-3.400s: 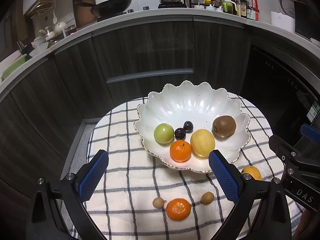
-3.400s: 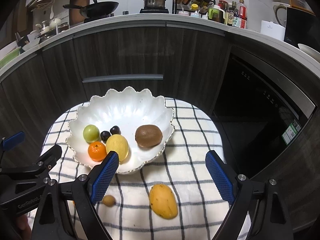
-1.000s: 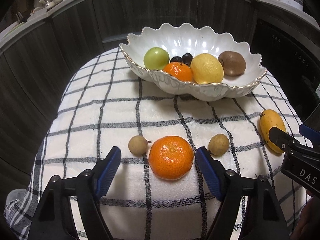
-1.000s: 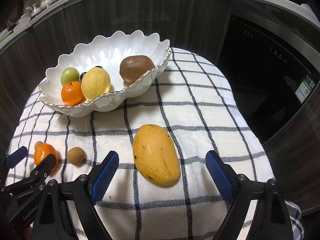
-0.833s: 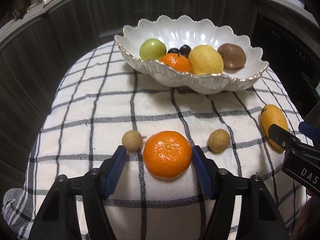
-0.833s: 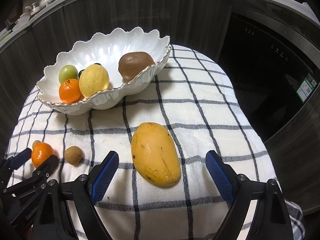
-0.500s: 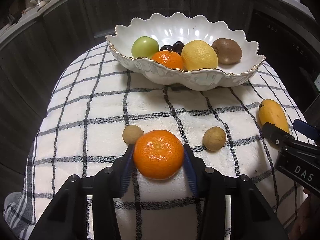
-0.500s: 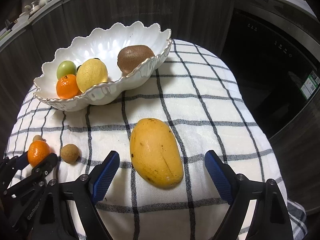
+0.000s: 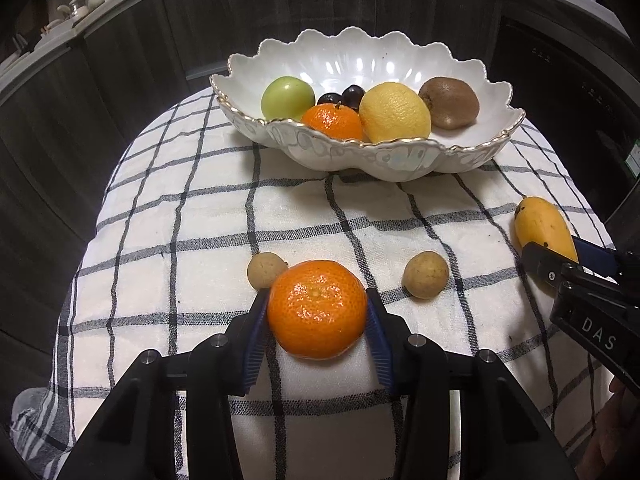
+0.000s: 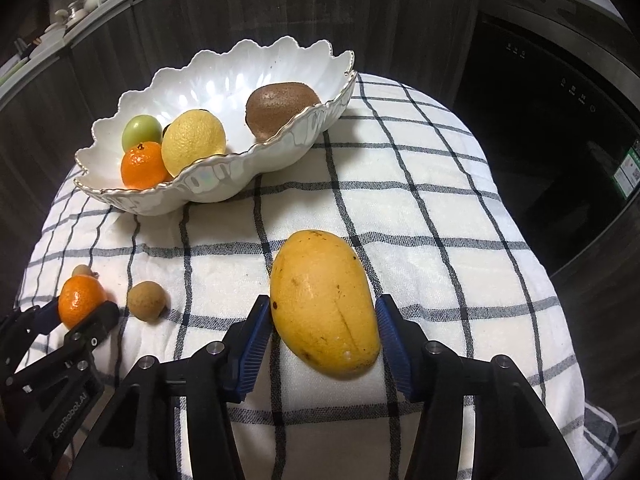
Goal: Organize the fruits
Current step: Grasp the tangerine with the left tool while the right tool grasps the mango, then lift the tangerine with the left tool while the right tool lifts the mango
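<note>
On the checked cloth lies a tangerine point(image 9: 317, 308), and my left gripper point(image 9: 316, 300) is shut on it, blue pads pressed to both sides. Two small brown longans point(image 9: 266, 270) point(image 9: 425, 275) sit beside it, the left one touching the left pad's tip. My right gripper point(image 10: 323, 304) straddles a yellow mango point(image 10: 324, 300); its jaws are closing and both pads meet the mango's sides. Further back stands a white scalloped bowl point(image 9: 400, 156) holding a green fruit point(image 9: 287, 97), another tangerine point(image 9: 333, 120), a lemon point(image 9: 394, 112), a kiwi point(image 9: 450, 102) and two dark plums point(image 9: 344, 96).
The cloth point(image 10: 420, 208) covers a small round table whose edges drop off close on every side. Dark cabinet fronts point(image 9: 280, 12) curve behind the bowl. A black appliance door point(image 10: 552, 128) stands at the right. A person's hand point(image 9: 616, 432) shows at the lower right.
Both grippers sank toward the cloth. The left jaws came in onto the tangerine half a second ago and stay there. The right jaws have just narrowed from wide open onto the mango.
</note>
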{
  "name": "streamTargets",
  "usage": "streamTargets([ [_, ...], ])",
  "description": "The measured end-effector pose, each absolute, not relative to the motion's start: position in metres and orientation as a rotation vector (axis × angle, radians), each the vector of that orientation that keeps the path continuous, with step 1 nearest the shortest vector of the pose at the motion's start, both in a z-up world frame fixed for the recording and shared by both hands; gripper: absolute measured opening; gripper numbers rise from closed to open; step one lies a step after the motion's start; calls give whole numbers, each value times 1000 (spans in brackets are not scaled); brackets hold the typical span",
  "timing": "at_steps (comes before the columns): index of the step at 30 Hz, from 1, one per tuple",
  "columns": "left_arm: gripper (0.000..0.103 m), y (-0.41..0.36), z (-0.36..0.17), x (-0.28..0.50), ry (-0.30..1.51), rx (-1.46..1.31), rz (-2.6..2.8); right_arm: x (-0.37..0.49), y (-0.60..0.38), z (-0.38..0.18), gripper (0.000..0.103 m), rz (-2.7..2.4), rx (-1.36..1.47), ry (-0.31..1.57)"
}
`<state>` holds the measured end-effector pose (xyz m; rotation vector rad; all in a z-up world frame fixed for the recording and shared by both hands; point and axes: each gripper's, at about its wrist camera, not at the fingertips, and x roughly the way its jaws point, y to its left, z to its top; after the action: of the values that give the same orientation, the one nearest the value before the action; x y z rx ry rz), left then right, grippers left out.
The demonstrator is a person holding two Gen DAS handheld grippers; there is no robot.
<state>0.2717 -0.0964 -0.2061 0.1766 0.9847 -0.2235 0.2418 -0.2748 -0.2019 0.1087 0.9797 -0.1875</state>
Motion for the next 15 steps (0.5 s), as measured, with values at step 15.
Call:
streamTargets([
  [15, 44, -91, -185, 265, 933, 161, -227, 229, -271, -178, 51, -183, 104, 917],
])
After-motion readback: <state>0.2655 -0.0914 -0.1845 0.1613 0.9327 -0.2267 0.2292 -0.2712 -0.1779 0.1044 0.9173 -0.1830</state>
